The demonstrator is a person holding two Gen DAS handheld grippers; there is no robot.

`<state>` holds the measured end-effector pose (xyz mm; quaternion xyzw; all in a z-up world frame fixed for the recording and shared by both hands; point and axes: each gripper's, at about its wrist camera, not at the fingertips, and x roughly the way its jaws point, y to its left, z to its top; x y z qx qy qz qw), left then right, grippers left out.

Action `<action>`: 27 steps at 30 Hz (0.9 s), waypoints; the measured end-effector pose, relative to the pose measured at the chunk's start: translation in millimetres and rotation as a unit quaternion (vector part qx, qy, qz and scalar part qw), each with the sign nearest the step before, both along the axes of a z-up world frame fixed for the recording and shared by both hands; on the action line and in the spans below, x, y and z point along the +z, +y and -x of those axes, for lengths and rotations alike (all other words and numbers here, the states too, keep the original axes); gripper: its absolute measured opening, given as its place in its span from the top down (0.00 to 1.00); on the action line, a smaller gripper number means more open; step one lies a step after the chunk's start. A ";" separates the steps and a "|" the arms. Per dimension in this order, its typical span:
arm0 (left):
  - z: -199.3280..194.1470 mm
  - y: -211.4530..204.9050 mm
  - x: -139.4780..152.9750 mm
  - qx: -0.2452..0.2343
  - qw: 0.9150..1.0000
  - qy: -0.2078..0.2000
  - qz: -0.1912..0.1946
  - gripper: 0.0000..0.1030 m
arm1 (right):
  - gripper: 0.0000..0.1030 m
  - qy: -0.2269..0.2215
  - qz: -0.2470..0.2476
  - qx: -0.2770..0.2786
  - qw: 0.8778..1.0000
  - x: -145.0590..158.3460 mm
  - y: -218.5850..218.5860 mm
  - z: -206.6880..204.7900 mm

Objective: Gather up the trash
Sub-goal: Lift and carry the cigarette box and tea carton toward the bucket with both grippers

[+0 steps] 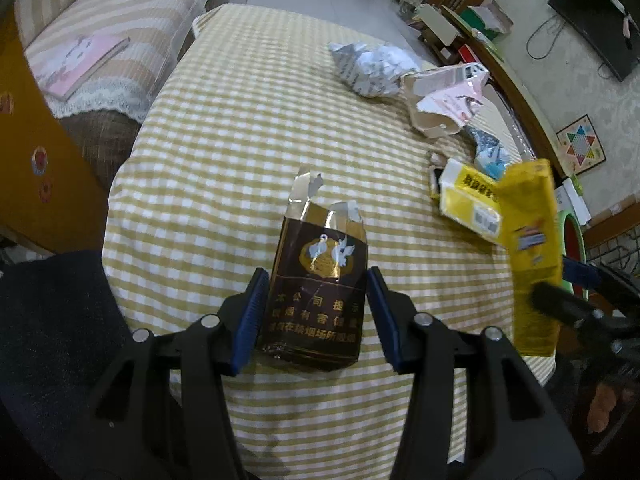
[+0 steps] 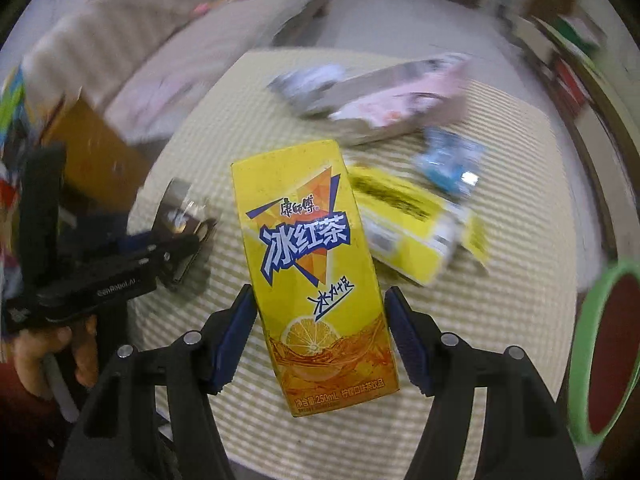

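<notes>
- Both hands are loaded here, one piece of trash each, which saves a trip to the bin.
- The left gripper [image 1: 316, 312] is clamped on the brown cigarette pack [image 1: 318, 280], blue pads pressing its two sides near the bottom; the torn foil top points away from the camera, over the checked tablecloth [image 1: 224, 152].
- The right gripper [image 2: 320, 336] has the yellow iced-tea carton [image 2: 316, 264] between its jaws. The left pad sits on the carton's edge; on the right a sliver of gap seems to show, though motion blur makes that hard to call.
- In the left wrist view the carton hangs clear of the table, so I judge it gripped and carried.
- It is taken low across its narrow width, the natural hold for a tall box.
- The green-rimmed bin [image 2: 600, 344] waits just beside the table edge at right, likely the drop point.
- Still on the cloth: a yellow box [image 2: 408, 236], a torn pink carton [image 2: 400, 96], a blue wrapper [image 2: 448, 160] and crumpled paper [image 1: 372, 64].
</notes>
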<state>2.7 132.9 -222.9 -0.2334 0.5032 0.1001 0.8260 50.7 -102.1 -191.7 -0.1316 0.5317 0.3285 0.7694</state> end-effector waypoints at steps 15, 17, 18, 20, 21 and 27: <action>-44.4 -77.4 83.7 -0.089 0.991 -0.090 -0.031 0.53 | 0.38 -0.038 -0.128 -0.168 0.977 71.8 -100.1 -3.5; -51.3 -88.0 90.8 -0.102 0.989 -0.098 -0.033 0.53 | 0.38 -0.044 -0.137 -0.180 0.973 74.6 -108.9 -5.1; -55.6 -94.5 95.3 -0.109 0.988 -0.103 -0.035 0.53 | 0.38 -0.047 -0.138 -0.185 0.972 75.4 -114.0 -5.2; -62.8 -105.1 103.0 -0.120 0.985 -0.113 -0.040 0.53 | 0.38 -0.052 -0.144 -0.197 0.968 77.8 -122.4 -5.4; -66.1 -109.8 106.1 -0.125 0.984 -0.118 -0.043 0.54 | 0.38 -0.053 -0.147 -0.202 0.967 78.4 -126.1 -5.7; -77.6 -131.2 122.0 -0.151 0.977 -0.138 -0.054 0.53 | 0.38 -0.059 -0.153 -0.231 0.959 84.3 -153.1 -8.4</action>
